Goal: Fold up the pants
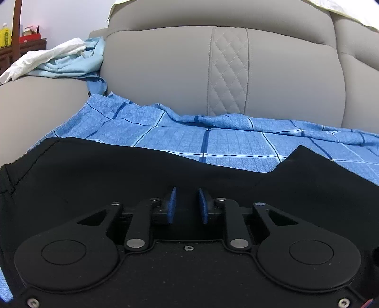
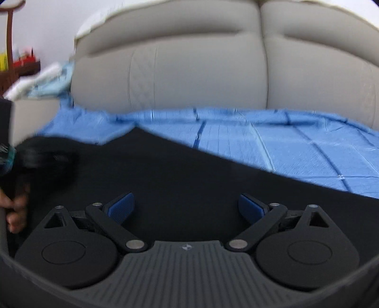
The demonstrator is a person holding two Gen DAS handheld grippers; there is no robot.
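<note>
Black pants (image 1: 118, 180) lie on the blue sheet (image 1: 225, 144): soft, limp, best taken at a hem edge. Left tool (image 1: 187, 203) nearly closed, whether pinching fabric cannot be told; right tool (image 2: 187, 208) spread wide, empty.

- Grey leather sofa backrest (image 1: 165, 71) fills most of the left wrist view; puffy cushions w/ a vertical diamond-quilted stitched strip (image 1: 227, 71) down the middle.
- Blue checked cloth w/ dark & pale lines (image 1: 225, 142) spread over the seat, wrinkled where it meets the backrest.
- Sofa armrest (image 1: 35, 99) at left, same grey leather; crumpled white cloth (image 1: 47, 56) & light blue fabric heap (image 1: 75, 64) lie on it, touching each other.
- Pale cream cover (image 1: 343, 9) draped over the sofa top, upper right.
- Plain white wall (image 1: 59, 16) behind, evenly lit.
- Dark wood shelf (image 1: 21, 47) far left w/ red box (image 1: 29, 37) & yellow container (image 1: 6, 35); curved brown wooden post (image 1: 16, 21) rises beside them.
</note>
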